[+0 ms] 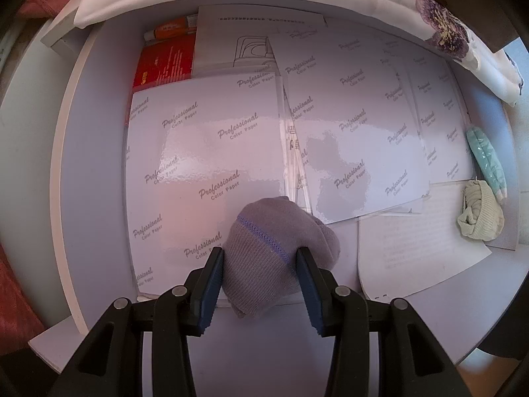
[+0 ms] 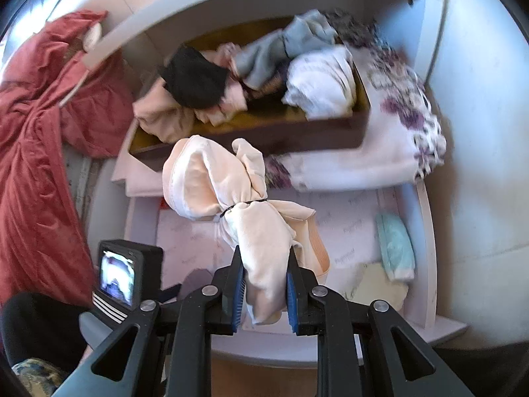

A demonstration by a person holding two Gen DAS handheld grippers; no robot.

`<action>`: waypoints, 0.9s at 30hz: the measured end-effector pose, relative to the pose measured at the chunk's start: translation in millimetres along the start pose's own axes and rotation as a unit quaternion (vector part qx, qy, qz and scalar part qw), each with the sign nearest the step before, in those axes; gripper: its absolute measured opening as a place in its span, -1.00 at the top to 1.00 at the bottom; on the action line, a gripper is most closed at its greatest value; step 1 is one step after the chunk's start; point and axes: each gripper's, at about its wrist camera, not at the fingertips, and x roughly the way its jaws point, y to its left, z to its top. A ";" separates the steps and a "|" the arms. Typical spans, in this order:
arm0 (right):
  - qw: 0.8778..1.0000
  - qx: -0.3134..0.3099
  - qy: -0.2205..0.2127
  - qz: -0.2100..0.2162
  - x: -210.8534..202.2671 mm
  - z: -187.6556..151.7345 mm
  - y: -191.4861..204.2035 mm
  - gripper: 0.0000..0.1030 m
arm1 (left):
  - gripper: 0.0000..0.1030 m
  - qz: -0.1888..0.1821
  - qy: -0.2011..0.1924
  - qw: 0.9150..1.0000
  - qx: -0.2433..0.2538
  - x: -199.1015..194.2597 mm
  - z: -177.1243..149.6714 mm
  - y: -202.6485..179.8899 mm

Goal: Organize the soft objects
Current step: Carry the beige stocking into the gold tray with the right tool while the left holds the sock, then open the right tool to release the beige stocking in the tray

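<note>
The left gripper [image 1: 259,258] is clamping a rolled grey sock [image 1: 281,251] low in the frame, over the paper-lined drawer [image 1: 96,152], probably to place it. The right gripper [image 2: 266,271] is pinching a tied cream garment [image 2: 231,192] at centre frame, lifted toward the brown box [image 2: 264,132] of clothes above.

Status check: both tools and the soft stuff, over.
Left tool shut on grey sock bundle, over the drawer's paper sheets. Right tool shut on tied cream cloth, held over the open drawer. Nothing blocking.
</note>
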 end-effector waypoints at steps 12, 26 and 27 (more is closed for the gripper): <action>0.995 0.068 -0.017 0.072 -5.7 90.7 19.4 0.59 | 0.13 -0.008 0.004 1.000 -0.008 0.7 1.9 2.8; 0.997 0.052 0.027 -0.052 72.9 137.9 8.0 0.61 | 0.13 -0.015 0.002 1.000 -0.012 1.1 -0.1 8.1; 0.997 0.048 0.031 -0.059 77.9 136.1 6.9 0.61 | 0.13 -0.015 0.002 1.000 -0.012 1.0 -0.3 8.2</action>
